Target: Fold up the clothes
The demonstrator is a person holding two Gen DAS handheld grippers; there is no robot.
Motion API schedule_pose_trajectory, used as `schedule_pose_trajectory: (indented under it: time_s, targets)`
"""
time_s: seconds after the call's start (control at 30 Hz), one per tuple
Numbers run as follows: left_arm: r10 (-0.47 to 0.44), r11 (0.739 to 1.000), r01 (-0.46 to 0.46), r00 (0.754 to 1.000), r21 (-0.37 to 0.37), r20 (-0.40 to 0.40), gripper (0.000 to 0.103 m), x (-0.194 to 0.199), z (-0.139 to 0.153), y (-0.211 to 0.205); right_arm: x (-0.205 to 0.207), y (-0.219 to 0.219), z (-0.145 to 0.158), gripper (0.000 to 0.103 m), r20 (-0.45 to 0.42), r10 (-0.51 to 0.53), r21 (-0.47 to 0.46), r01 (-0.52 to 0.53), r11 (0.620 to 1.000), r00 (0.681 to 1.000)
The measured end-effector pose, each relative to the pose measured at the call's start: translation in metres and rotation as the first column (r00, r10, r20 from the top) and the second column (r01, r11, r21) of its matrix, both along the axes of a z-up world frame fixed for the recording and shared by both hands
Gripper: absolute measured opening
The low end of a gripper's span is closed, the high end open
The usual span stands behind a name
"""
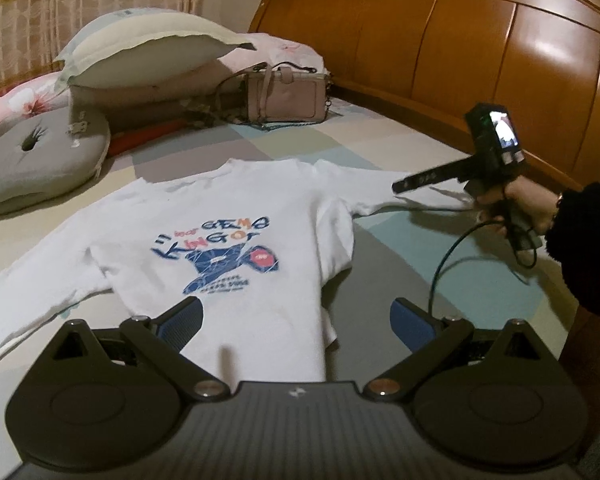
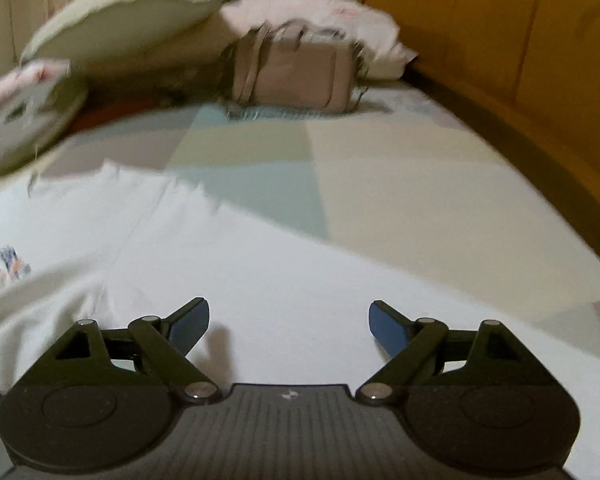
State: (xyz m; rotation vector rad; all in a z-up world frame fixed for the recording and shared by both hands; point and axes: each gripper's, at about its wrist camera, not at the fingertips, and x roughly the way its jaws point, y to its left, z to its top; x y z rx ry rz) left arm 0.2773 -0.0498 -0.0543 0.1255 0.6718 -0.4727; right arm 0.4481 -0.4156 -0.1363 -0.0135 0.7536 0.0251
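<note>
Shirt: the white long-sleeved shirt point(image 1: 220, 216) lies flat, print up, on the bed point(image 1: 400, 264).
Left hand-held gripper point(image 1: 296, 320): jaws apart, empty, above the hem.
Right hand-held gripper point(image 2: 289, 322): jaws apart over the right sleeve point(image 2: 300, 264), nothing pinched.
Risk: you pinch the sheet along with the sleeve, dragging the body askew.

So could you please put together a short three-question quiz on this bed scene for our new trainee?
1. True or false: the white long-sleeved shirt lies print side up.
2. What stands by the wooden headboard: A a handbag, B a lamp?
3. Which part of the shirt does the right claw hang over?

Key: 1 true. 2 A, the pink handbag. 3 a sleeve, with its jaws open.
</note>
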Motion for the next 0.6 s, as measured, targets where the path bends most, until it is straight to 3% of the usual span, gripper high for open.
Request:
schedule_pose_trajectory:
  time_s: [0.13,0.23,0.3,0.43,0.6]
  targets:
    - [0.015,0.999,-0.014,1.0,0.031,-0.016,0.1,-0.004,-0.005,0.009,-0.019,-0.009,-0.01,0.098,0.008,-0.031,-0.04,0.032,0.999,0.999]
    - [0.043,0.998,-0.04,0.998,0.046,-0.045,0.1,-0.01,-0.009,0.017,-0.046,-0.027,-0.003,0.099,-0.021,-0.095,0.011,0.095,0.995,0.995]
    - [0.058,0.997,-0.055,0.997,0.059,-0.054,0.1,-0.017,-0.009,0.022,-0.062,-0.03,0.007,0.099,-0.018,-0.124,-0.022,0.123,0.992,0.992]
    - [0.071,0.995,-0.066,0.996,0.081,-0.059,0.1,-0.037,-0.008,0.03,-0.103,-0.023,0.037,0.1,0.017,-0.095,0.06,0.093,0.994,0.995]
    - [0.086,0.994,-0.081,0.994,0.077,-0.06,0.1,-0.061,-0.004,0.046,-0.146,0.021,0.062,0.103,0.038,0.007,0.096,-0.01,0.995,0.999]
